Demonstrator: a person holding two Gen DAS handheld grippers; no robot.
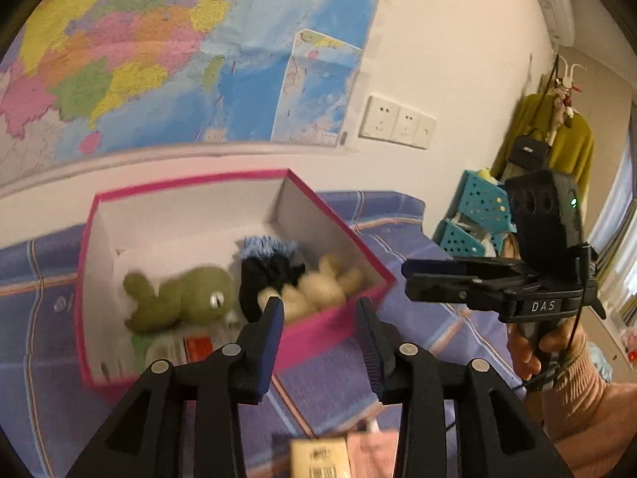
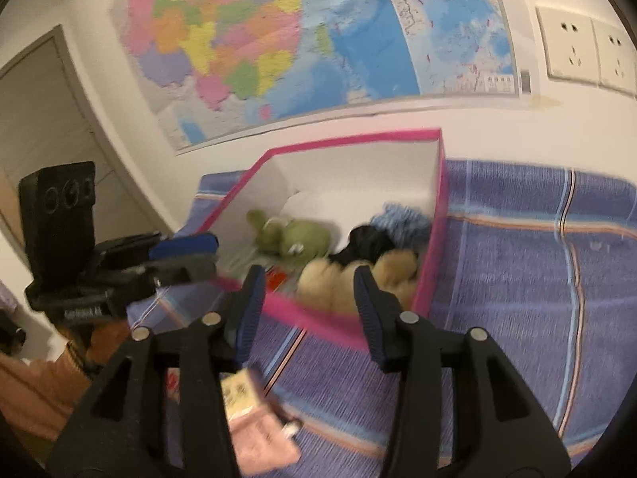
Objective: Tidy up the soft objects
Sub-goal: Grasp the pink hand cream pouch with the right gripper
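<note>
A pink box with a white inside stands on the purple checked bedsheet. In it lie a green plush toy, a cream plush toy, a black soft item and a blue fluffy item. My left gripper is open and empty, just in front of the box's near wall. My right gripper is open and empty, near the box's corner. A pink cloth item with a paper tag lies on the sheet below both grippers; it shows in the left wrist view too.
A large map hangs on the white wall behind the box, with wall sockets to its right. Teal baskets and a yellow garment on a rack stand at the right. A door is at the left.
</note>
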